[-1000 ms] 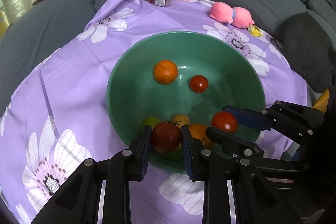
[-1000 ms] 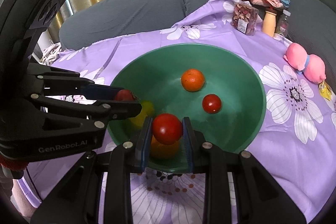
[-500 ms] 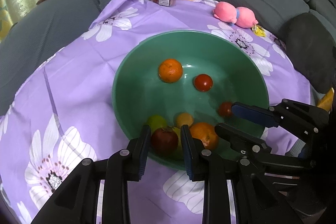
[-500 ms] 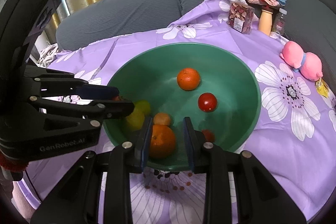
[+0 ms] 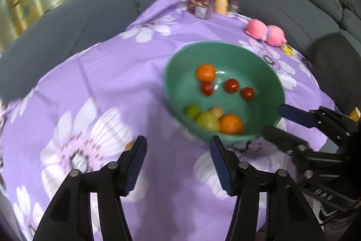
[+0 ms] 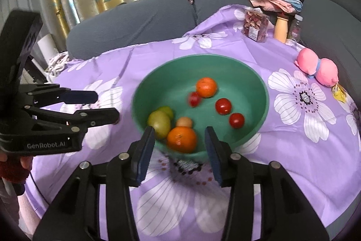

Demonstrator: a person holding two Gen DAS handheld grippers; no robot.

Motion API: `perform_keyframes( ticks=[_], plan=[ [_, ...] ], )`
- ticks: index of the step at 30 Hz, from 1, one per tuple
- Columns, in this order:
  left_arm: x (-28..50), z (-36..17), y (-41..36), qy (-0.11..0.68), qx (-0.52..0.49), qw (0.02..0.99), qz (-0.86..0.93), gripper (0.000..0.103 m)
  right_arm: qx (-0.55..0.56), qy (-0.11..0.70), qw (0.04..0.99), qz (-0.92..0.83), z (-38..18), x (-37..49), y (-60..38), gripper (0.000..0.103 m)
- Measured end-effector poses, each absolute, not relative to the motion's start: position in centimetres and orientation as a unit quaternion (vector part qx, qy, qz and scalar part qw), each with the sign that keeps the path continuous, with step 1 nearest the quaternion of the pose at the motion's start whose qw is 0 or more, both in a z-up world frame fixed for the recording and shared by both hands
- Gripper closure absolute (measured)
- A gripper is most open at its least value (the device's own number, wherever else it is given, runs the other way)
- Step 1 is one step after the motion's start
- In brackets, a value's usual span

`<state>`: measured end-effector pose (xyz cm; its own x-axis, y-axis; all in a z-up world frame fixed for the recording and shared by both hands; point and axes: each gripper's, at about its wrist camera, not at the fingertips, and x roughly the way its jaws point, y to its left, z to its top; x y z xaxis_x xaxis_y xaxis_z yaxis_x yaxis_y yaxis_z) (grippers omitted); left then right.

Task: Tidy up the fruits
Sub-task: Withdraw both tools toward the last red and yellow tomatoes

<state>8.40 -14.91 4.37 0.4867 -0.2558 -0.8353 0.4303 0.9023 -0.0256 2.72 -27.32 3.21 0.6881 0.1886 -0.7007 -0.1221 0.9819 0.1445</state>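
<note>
Both the left gripper (image 5: 178,163) and right gripper (image 6: 179,151) have just opened, empty; a careless swing could tip the green plastic bowl (image 6: 261,92), spilling 3 red tomatoes (image 6: 223,106).

Open purple cloth (image 5: 94,92) across the left half of the left wrist view, bare and passable. At right centre, the green bowl (image 6: 225,60), its raised rim a barrier; fruit clustered along its near wall, the middle and far side of the floor free. Left gripper (image 6: 106,108) at the left edge of the right wrist view, beside the bowl. Jar and bottles (image 6: 279,28) at upper right, pink plush toy (image 6: 315,68) at right, well apart from the bowl.
</note>
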Motion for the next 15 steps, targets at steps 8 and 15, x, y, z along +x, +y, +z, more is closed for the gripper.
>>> perform_keyframes(
  ticks=[8, 15],
  plan=[
    [4.8, 4.2, -8.4, 0.474, 0.030, 0.867, -0.147, 0.044, 0.020, 0.400, 0.907, 0.129, 3.3, 0.2, -23.3, 0.055],
    [1.8, 3.3, -4.3, 0.487, 0.003, 0.866, -0.114, 0.044, 0.000, 0.403, 0.901, 0.160, 3.5, -1.5, -19.8, 0.053]
  ],
)
